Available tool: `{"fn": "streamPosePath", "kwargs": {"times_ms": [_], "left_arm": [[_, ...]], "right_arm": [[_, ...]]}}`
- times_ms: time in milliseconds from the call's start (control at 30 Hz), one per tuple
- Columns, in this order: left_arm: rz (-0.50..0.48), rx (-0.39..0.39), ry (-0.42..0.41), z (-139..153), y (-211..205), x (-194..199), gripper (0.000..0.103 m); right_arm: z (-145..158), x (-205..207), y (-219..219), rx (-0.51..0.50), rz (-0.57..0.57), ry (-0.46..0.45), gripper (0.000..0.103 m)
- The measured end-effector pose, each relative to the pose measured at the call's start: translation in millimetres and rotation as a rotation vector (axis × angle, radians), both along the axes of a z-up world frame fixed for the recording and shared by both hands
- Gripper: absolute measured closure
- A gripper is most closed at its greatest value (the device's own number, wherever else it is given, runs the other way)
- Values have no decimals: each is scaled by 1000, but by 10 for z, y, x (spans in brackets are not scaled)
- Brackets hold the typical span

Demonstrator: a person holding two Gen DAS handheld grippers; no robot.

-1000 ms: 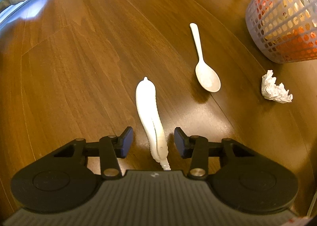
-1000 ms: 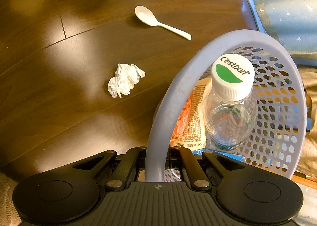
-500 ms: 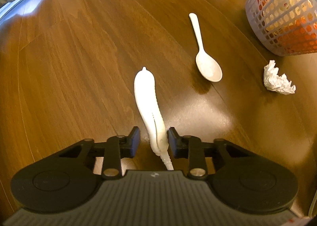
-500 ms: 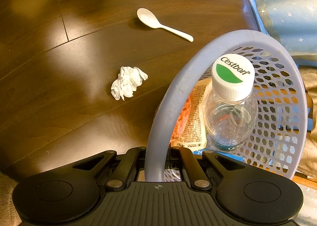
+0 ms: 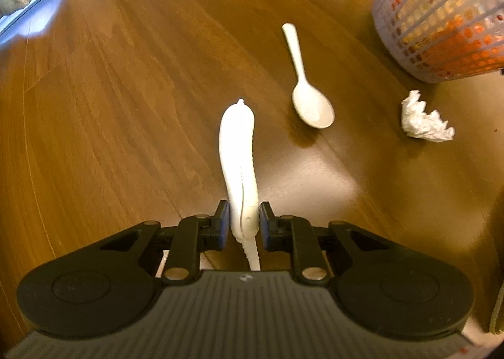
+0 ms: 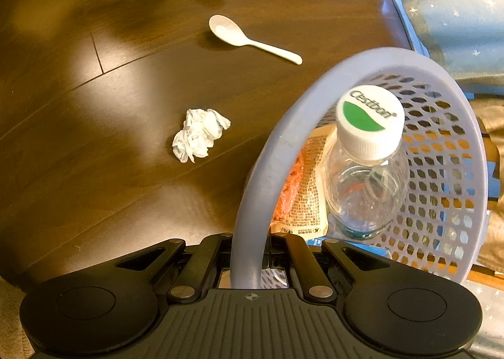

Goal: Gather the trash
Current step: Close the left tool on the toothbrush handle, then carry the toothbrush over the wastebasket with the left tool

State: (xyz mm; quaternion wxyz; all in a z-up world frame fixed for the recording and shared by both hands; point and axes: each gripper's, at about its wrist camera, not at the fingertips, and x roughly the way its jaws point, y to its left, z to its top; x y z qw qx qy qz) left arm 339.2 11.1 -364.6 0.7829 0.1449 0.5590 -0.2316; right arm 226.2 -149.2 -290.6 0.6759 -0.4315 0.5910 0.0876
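Closing on the white toothbrush (image 5: 238, 151) lying on the worktop (image 5: 110, 107), left gripper (image 5: 241, 228) fingers should clamp its handle firmly before lifting, w/ right gripper (image 6: 247, 259) fingers clamped on the basket (image 6: 252, 201) rim.

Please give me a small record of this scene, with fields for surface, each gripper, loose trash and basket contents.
surface: wooden table
left gripper: jaws closing on white toothbrush
right gripper: shut on basket rim
loose trash: white spoon, crumpled tissue
basket contents: capped clear bottle, orange snack packet
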Motion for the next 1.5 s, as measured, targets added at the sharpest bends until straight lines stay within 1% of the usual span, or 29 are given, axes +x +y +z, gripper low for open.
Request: {"fn": "streamPosePath", "kwargs": {"times_ms": [300, 533, 733, 867, 1067, 1167, 1300, 1500], "left_arm": [[-57, -40, -36, 447, -108, -41, 87], [-90, -76, -88, 930, -232, 47, 87], [-172, -93, -143, 1449, -401, 132, 87], [-239, -108, -180, 1791, -616, 161, 87], [-348, -155, -184, 2209, -1060, 188, 87], [-407, -183, -188, 2325, -1322, 188, 87], [-471, -201, -185, 2399, -1665, 180, 87], [-521, -204, -166, 2353, -2065, 279, 87]], "right_arm": [[59, 68, -23, 23, -37, -1, 103], [68, 65, 5, 30, -36, 7, 103], [62, 66, 33, 27, -37, 2, 103], [72, 93, 17, 37, -56, 0, 103], [81, 90, 20, 45, -56, 0, 103], [86, 69, 30, 43, -49, -1, 103], [72, 47, 37, 40, -37, -4, 103], [64, 70, 48, 46, -37, -7, 103]]}}
